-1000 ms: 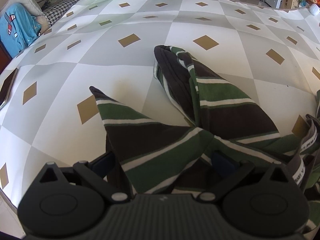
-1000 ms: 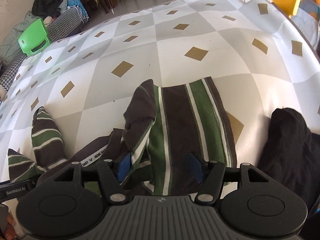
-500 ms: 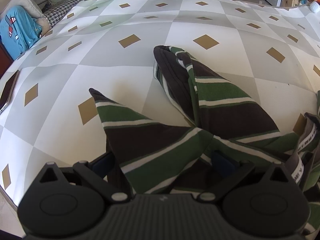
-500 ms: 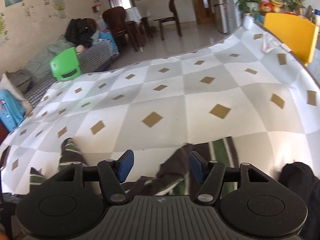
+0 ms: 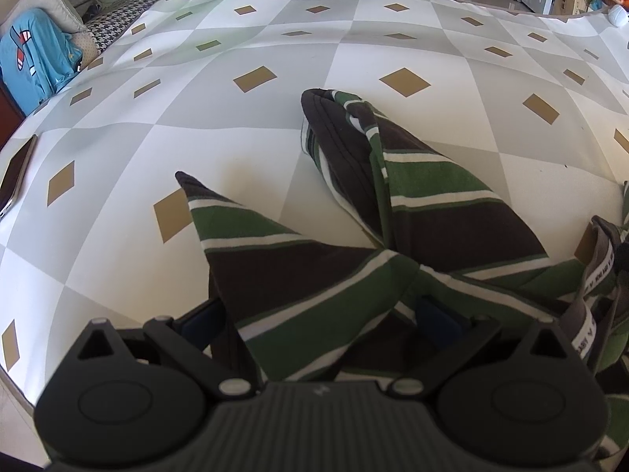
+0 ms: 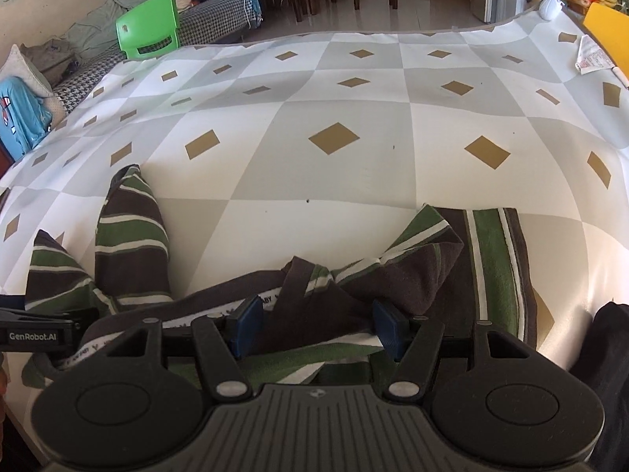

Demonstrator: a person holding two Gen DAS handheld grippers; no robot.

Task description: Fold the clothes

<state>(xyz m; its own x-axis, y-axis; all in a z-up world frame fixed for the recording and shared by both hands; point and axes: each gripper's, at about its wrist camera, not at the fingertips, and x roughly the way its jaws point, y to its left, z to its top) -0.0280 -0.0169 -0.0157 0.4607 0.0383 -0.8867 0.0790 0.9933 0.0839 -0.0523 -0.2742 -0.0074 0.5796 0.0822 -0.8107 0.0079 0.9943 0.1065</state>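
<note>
Lying crumpled near the front edge of the counter, the striped garment is looking soft, light and limp, a knit in brown, green and white that is sagging wherever nothing is holding it. Its two narrow ends are trailing away over the checked cover, while the bunched middle, with a printed waistband, is sitting just under both claws.

The left claw is standing wide, with a fold of cloth draped across and over its fingers; whether the pads are actually pressing on it I cannot tell. The right claw is standing about half apart, straddling a raised ridge of the cloth, and the pads are not visibly squeezing it.

Judging by the look of it, this fabric is going to stretch and slump rather than keep a crease, so pinching a single layer is likely to drag the rest along. Better hold is probably at the waistband or at a hem, where the doubled edge is firmer and less likely to slip. A dark garment is lying just beside it on the right.
</note>
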